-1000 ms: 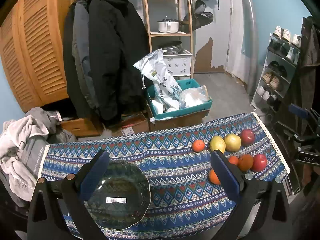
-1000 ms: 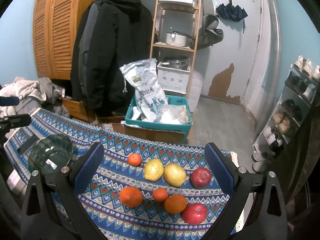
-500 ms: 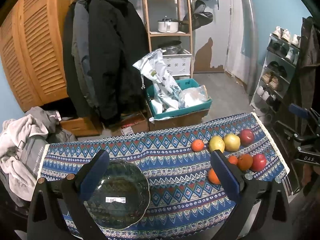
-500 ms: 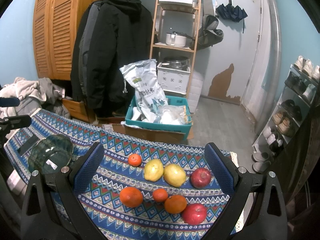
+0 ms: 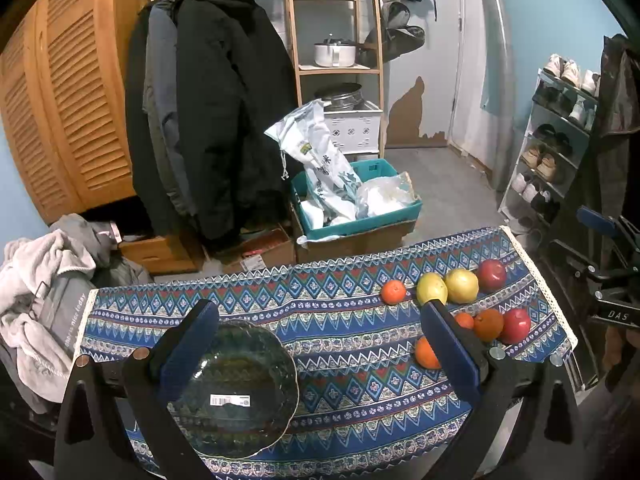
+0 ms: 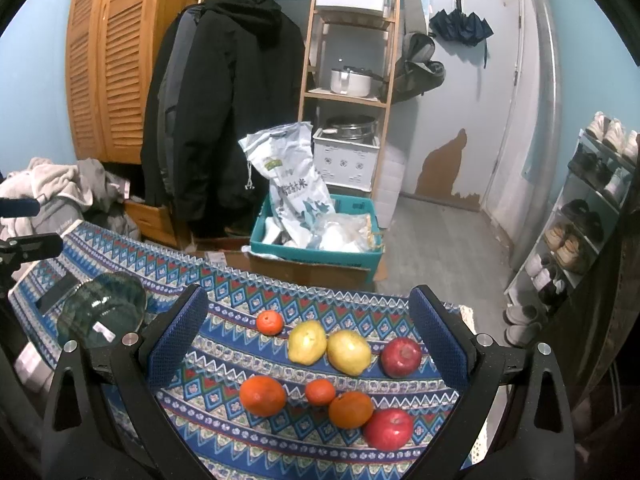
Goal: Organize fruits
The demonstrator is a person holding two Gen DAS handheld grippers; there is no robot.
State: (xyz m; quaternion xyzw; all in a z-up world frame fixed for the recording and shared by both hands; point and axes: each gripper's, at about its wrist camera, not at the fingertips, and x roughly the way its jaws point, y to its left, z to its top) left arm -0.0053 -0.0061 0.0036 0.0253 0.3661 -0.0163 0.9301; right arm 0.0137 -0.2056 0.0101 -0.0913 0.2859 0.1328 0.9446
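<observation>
Barcode sticker on the glass bowl (image 5: 236, 392), lower left; bare patterned bench (image 5: 344, 320) mid-frame. Both the left gripper (image 5: 316, 344) and right gripper (image 6: 306, 336) spread wide, empty, 8 fruits (image 6: 308, 342) near the right edge.

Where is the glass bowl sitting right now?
The glass bowl sits on the patterned cloth at the left end, apart from the fruit, framed by the left gripper.

Bowl (image 5: 234, 390) left on tablecloth (image 5: 320, 320); fruits (image 6: 328, 364) clustered right, well apart.

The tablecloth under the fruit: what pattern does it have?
The tablecloth has blue bands of diamonds and zigzags in red and white, clearest in the right wrist view.
</observation>
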